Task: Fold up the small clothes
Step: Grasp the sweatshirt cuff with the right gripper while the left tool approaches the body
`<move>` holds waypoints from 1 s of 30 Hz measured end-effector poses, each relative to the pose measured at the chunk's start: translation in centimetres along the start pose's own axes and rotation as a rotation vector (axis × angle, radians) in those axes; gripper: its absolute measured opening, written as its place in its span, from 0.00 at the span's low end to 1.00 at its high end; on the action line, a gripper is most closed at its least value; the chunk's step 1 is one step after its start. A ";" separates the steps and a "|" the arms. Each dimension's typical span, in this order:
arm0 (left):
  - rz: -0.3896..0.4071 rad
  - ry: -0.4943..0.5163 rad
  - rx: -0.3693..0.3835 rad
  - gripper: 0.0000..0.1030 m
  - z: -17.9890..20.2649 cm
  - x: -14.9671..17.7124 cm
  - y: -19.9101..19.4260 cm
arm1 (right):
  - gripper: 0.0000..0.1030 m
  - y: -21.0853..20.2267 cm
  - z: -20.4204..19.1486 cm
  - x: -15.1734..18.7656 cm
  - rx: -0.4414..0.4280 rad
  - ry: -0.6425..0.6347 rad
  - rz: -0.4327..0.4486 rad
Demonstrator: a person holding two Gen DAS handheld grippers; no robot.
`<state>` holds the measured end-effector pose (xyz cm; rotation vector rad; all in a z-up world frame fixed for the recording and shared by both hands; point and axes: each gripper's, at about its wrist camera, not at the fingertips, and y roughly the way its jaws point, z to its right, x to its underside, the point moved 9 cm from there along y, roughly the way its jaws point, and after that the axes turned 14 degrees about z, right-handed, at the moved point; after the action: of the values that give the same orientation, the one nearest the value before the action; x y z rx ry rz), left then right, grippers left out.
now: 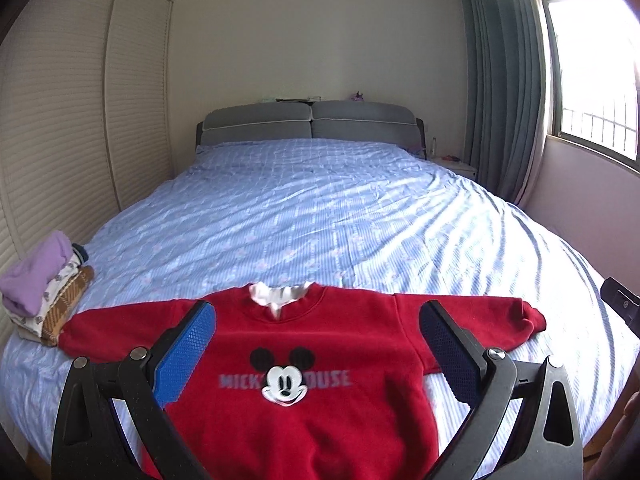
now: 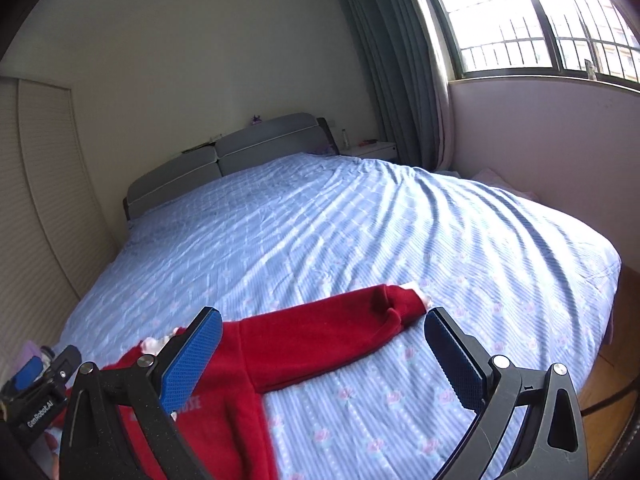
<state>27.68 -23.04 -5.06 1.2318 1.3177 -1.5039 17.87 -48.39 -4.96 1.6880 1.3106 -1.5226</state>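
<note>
Where flat: "MICK… OUSE" sweatshirt [image 1: 304, 364] (red)

bed [image 1: 320, 208] — red sweatshirt [image 1: 304, 360] flat | folded clothes pile [image 1: 44, 292] — left edge

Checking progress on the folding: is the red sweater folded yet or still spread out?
Spread out. The red sweater lies flat, front up, on the bed, both sleeves stretched sideways; the right sleeve lies straight.

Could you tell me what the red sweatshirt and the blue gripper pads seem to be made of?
The red sweatshirt looks like a soft fleece or brushed knit: matte, fuzzy surface, thick rolled cuff. The blue pads on the left gripper look like rubber or soft plastic, judging by their fine gridded grip texture; which one is unclear.
</note>
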 end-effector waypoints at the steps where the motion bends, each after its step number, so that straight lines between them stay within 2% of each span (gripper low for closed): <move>1: -0.002 0.002 0.004 1.00 0.9 0.2 1.1 | 0.99 1.3 0.9 0.1 0.016 0.001 -0.004; 3: -0.014 0.000 0.013 1.00 2.8 0.8 3.5 | 0.96 3.6 2.6 0.6 0.052 0.006 -0.012; 10: -0.031 0.040 0.000 1.00 7.6 3.5 9.6 | 0.74 11.2 8.7 3.8 0.116 0.121 -0.101; 15: -0.044 0.031 -0.019 1.00 9.6 4.8 12.0 | 0.71 15.0 11.3 6.2 0.153 0.203 -0.140; 22: -0.074 0.082 -0.022 1.00 12.7 7.0 13.3 | 0.65 17.8 13.6 9.2 0.194 0.248 -0.193; 27: -0.093 0.105 -0.018 1.00 13.5 8.5 13.2 | 0.62 19.6 15.0 11.8 0.180 0.320 -0.246; 28: -0.099 0.110 -0.020 1.00 13.5 8.7 13.3 | 0.60 20.1 15.3 12.4 0.166 0.349 -0.256; 30: -0.106 0.116 -0.023 1.00 13.5 9.0 13.2 | 0.46 20.6 15.5 12.7 0.130 0.388 -0.250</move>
<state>35.89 -38.13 -16.97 1.2678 1.4928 -1.5049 27.91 -66.02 -25.27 2.0409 1.7064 -1.4897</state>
